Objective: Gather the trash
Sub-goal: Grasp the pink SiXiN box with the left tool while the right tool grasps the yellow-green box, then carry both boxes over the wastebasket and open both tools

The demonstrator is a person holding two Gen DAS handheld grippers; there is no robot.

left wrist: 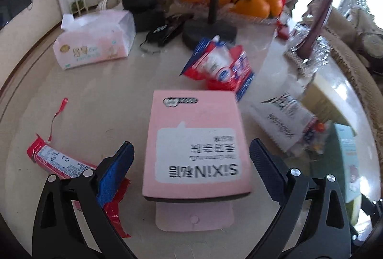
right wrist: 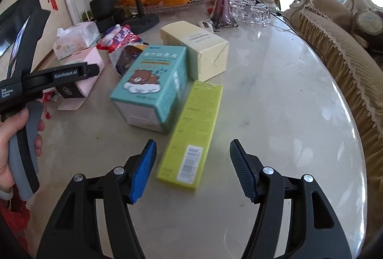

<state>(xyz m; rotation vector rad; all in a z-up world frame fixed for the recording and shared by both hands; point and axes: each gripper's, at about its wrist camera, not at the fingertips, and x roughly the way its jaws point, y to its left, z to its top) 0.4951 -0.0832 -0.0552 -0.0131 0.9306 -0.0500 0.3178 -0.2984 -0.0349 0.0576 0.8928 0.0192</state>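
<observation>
Desk (right wrist: 275,91) with scattered packaging. Left gripper (left wrist: 191,156) spread, its fingers either side of the pink box (left wrist: 196,139) without touching it; right gripper (right wrist: 192,163) spread around the near end of the green box (right wrist: 194,134), well inside the desk's right edge.

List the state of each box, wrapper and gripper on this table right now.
Pink box: lying flat, end flap open, between the left jaws, not gripped.
Green box: lying flat, closed, near end between the right jaws, not gripped.
Teal box: lying on its side, closed.
Cream box: closed.
Red wrapper: torn, flat.
Tissue pack: open.
Left gripper: open.
Right gripper: open.
</observation>
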